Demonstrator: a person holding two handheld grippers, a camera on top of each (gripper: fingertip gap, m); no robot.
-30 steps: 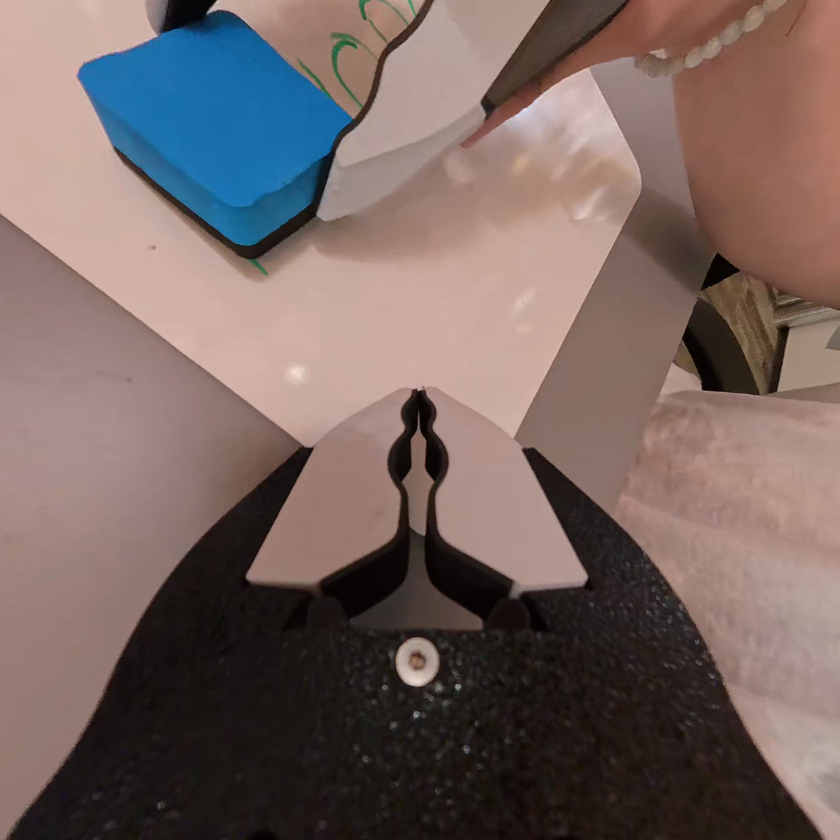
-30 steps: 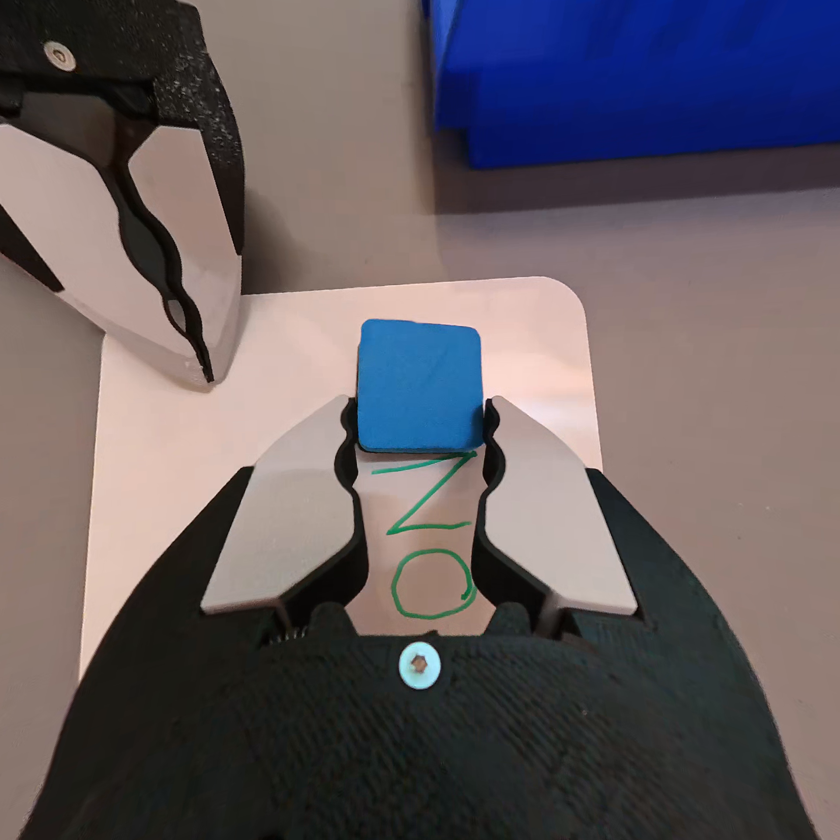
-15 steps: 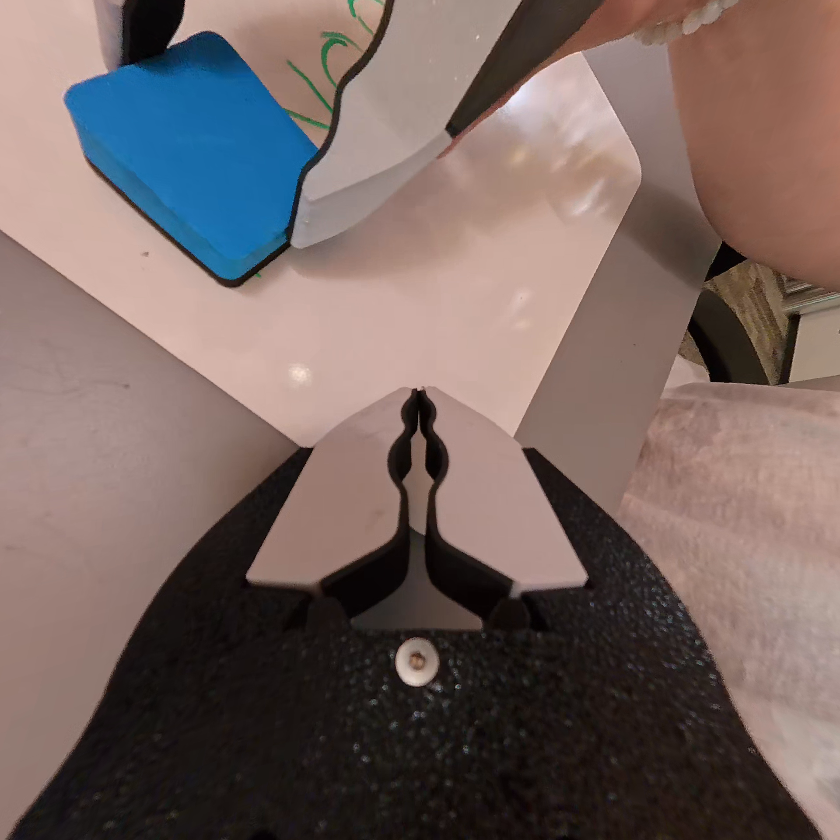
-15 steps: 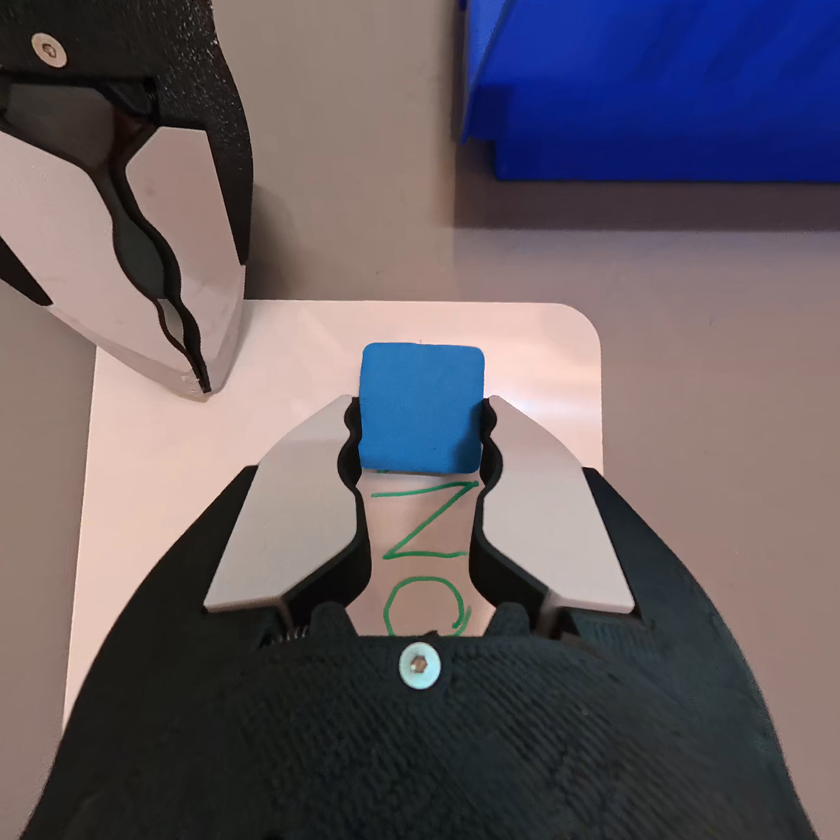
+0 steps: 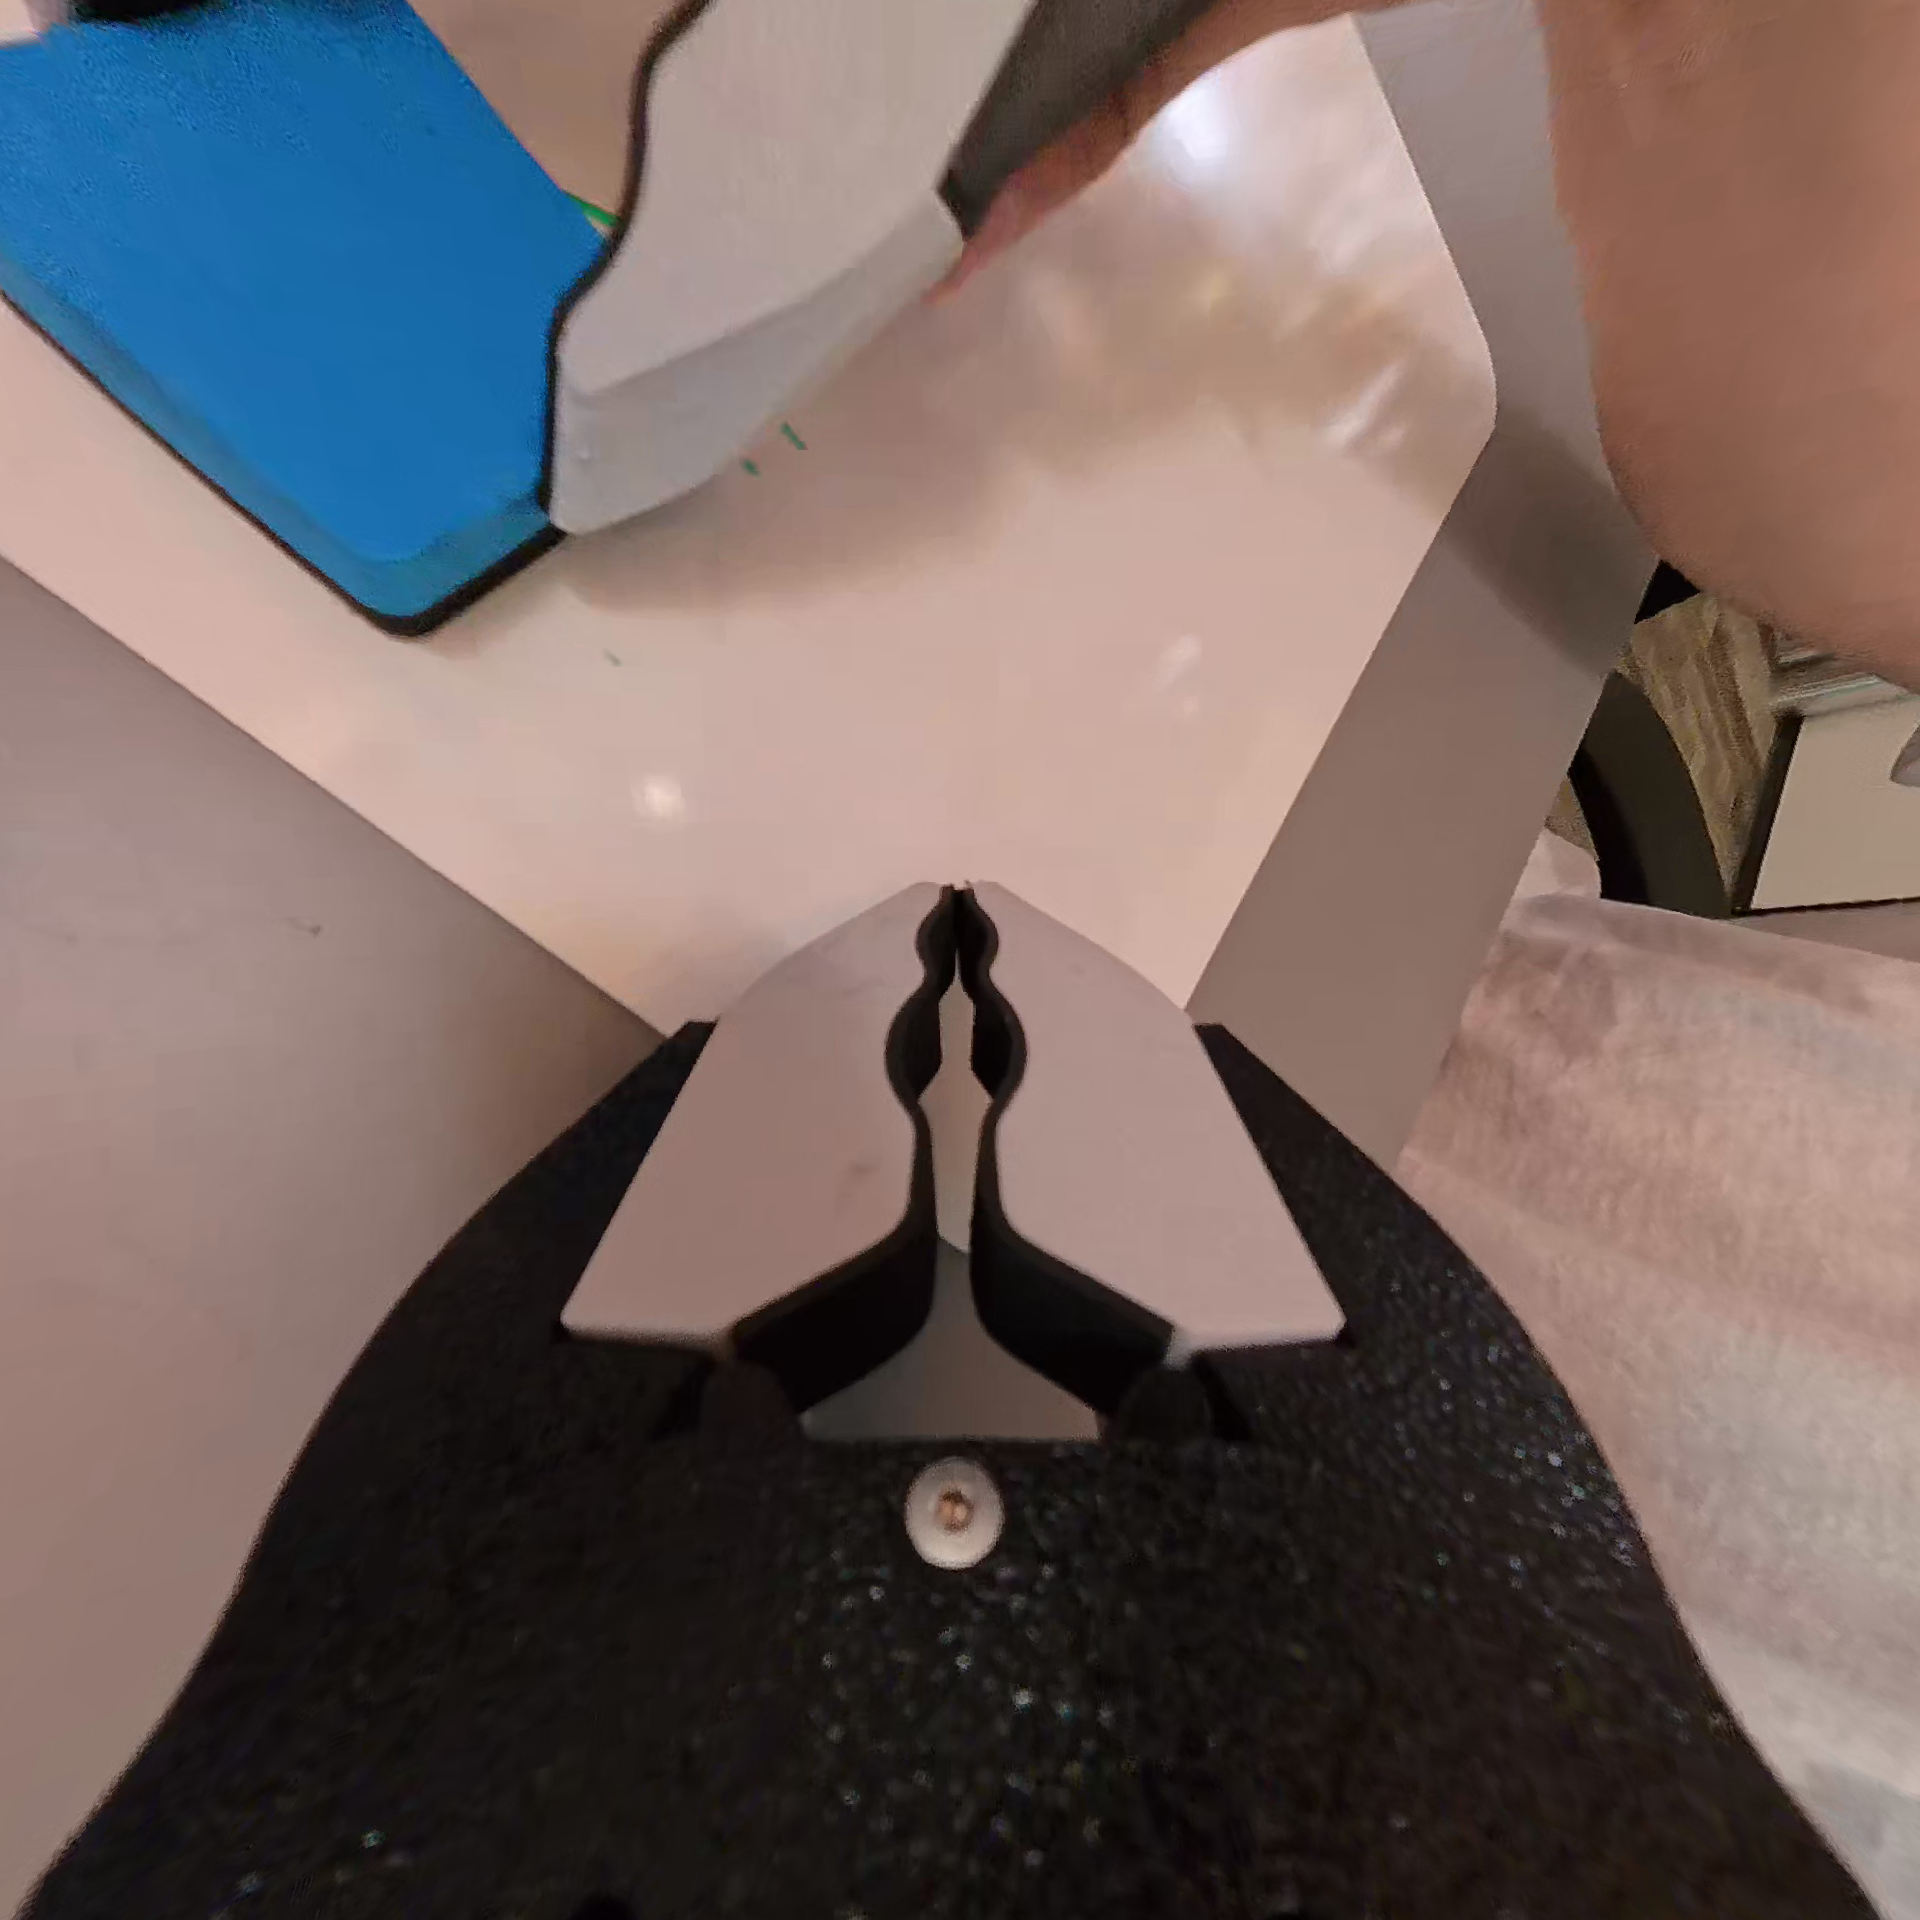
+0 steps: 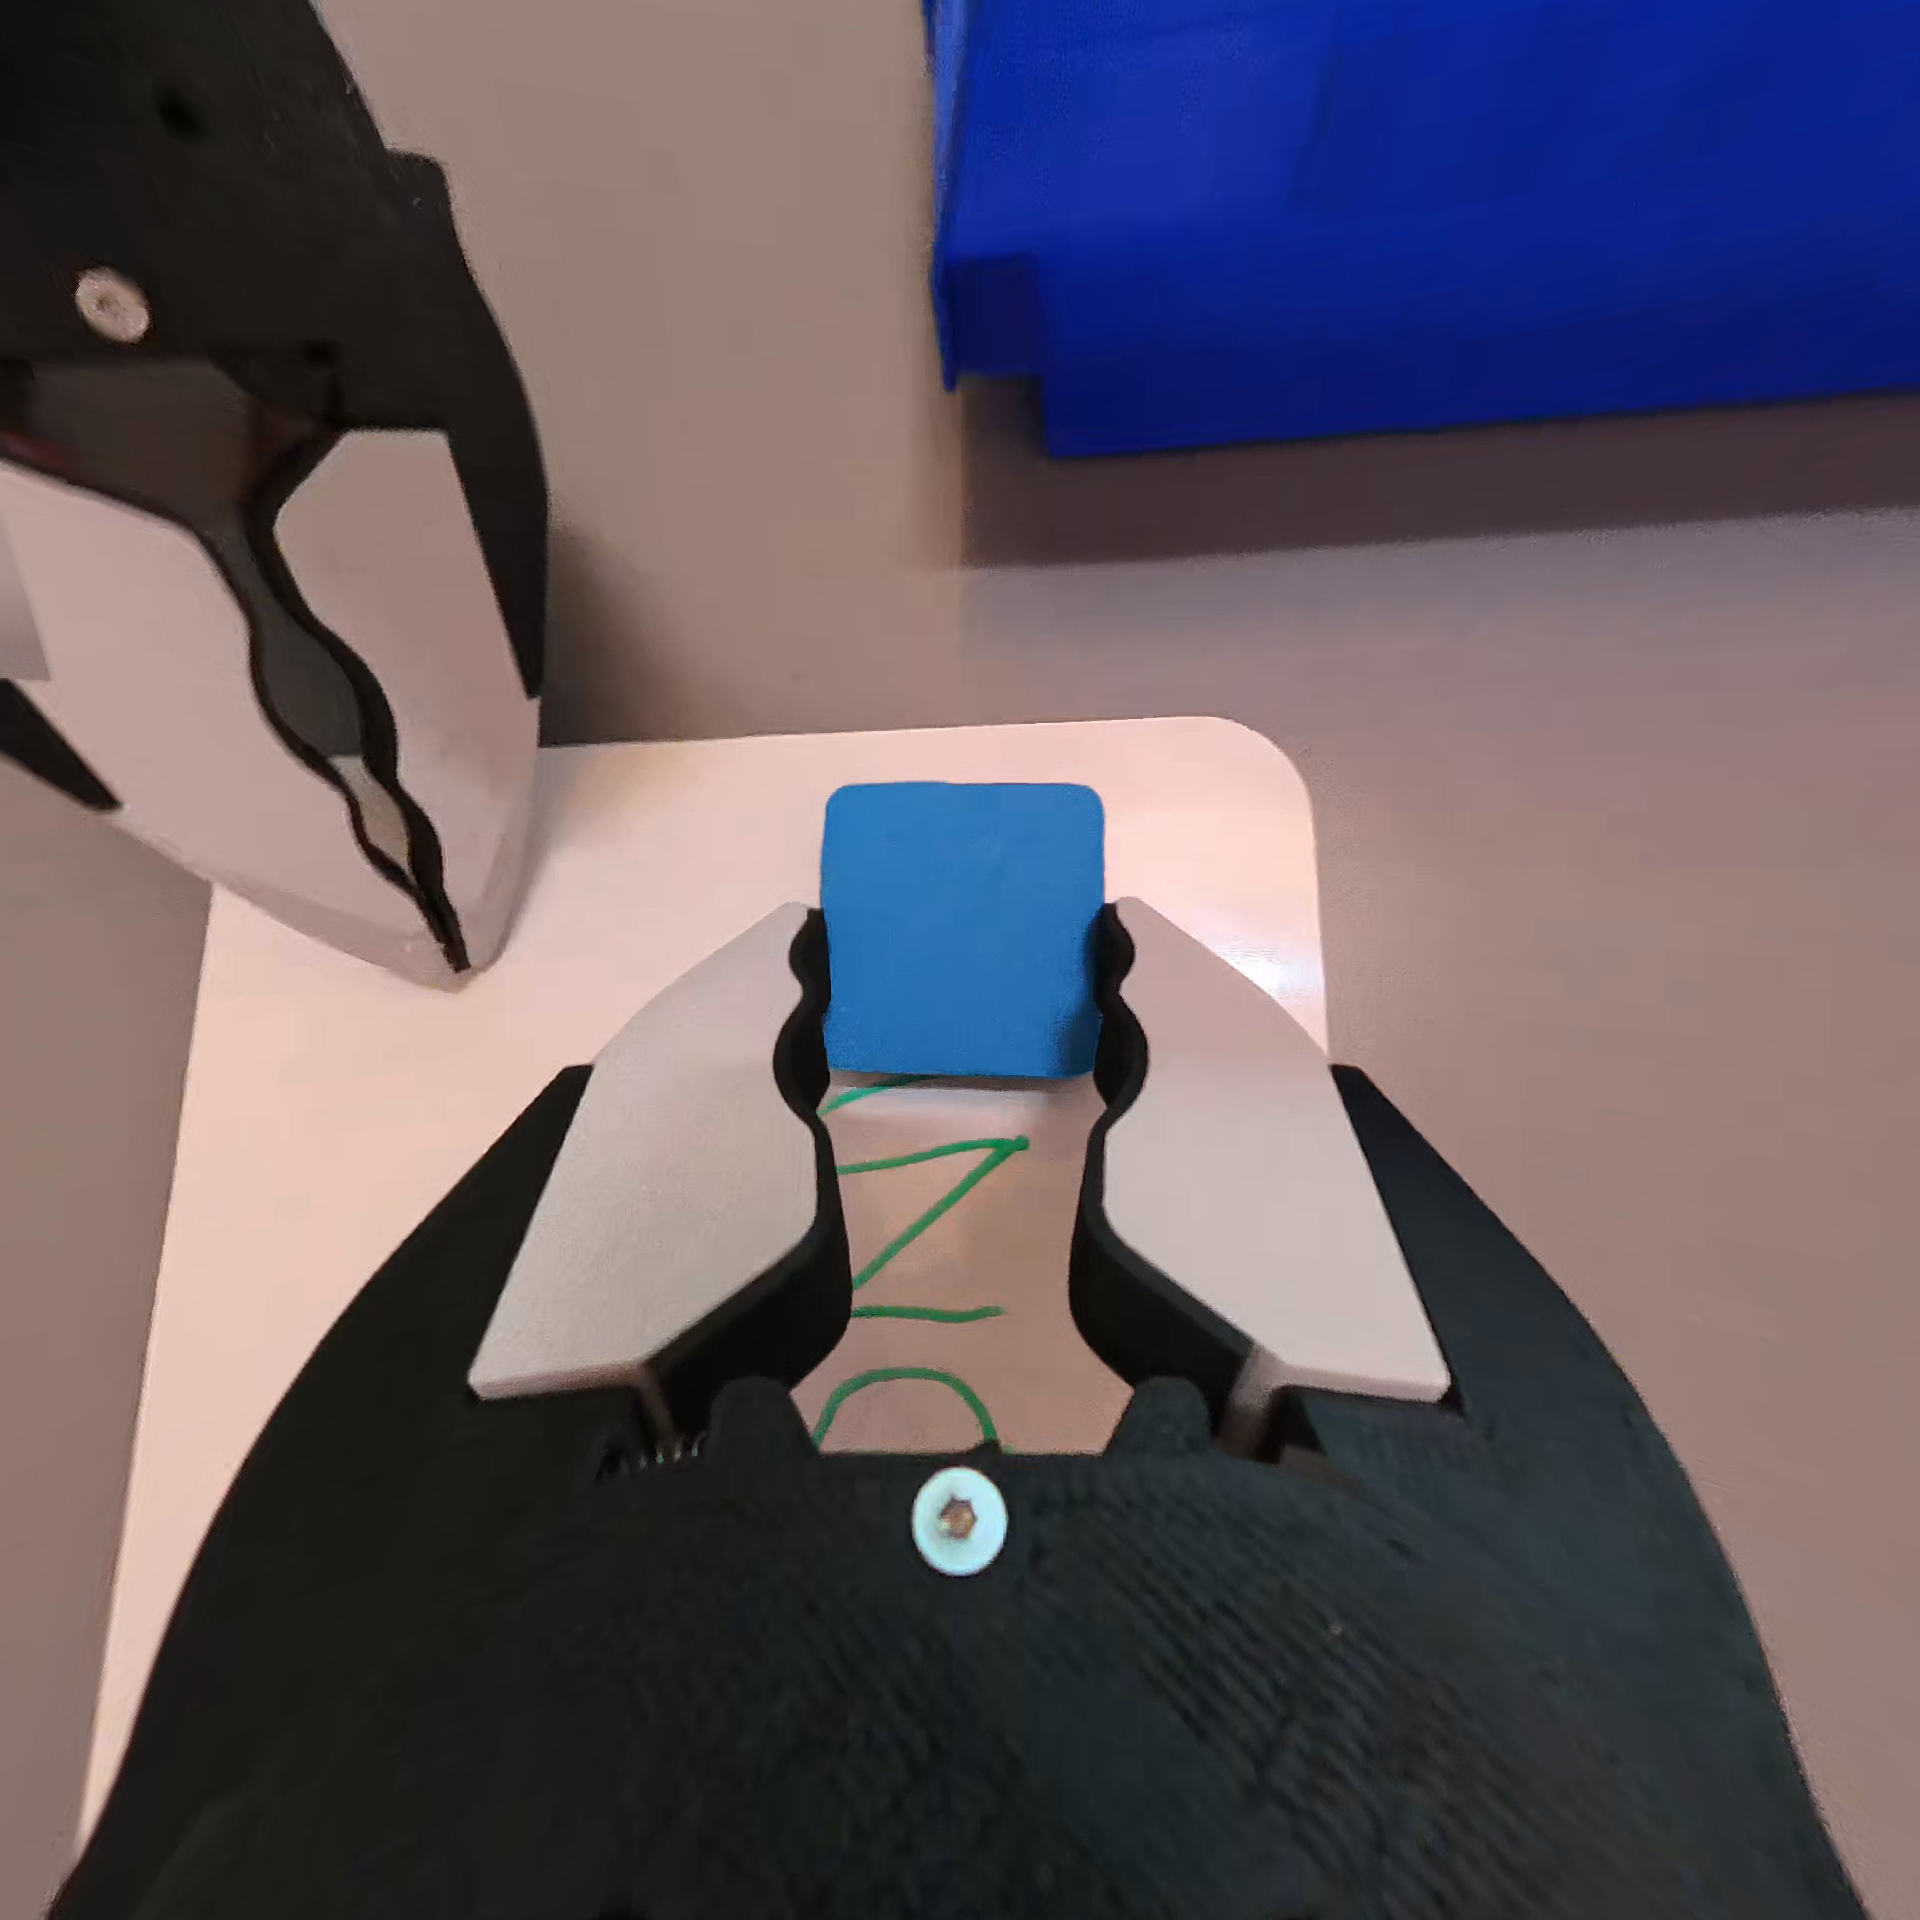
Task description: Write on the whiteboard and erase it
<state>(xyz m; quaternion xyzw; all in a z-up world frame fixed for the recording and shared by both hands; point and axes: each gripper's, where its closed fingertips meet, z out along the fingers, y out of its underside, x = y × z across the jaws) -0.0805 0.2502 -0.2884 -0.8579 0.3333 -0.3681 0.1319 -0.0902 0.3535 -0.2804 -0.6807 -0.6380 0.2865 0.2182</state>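
Observation:
A small white whiteboard (image 6: 343, 1122) lies flat on the table and bears green marker writing (image 6: 925, 1236). My right gripper (image 6: 961, 914) is shut on a blue square eraser (image 6: 961, 925) with a black underside, pressed on the board at its far end above the writing. In the left wrist view the eraser (image 5: 260, 270) and a right finger (image 5: 727, 312) show at the top left, on the whiteboard (image 5: 935, 644). My left gripper (image 5: 958, 891) is shut and empty, its tips resting on the board's corner; it also shows in the right wrist view (image 6: 436, 935).
A blue plastic bin (image 6: 1455, 208) stands on the table beyond the board at the right. A person's forearm (image 5: 1745, 312) reaches in at the upper right of the left wrist view. A pale cloth (image 5: 1662, 1247) lies to the right below the table edge.
My right gripper has slid the eraser along the board towards its far end, and more green writing now shows between its fingers. The left gripper has stayed on the corner.

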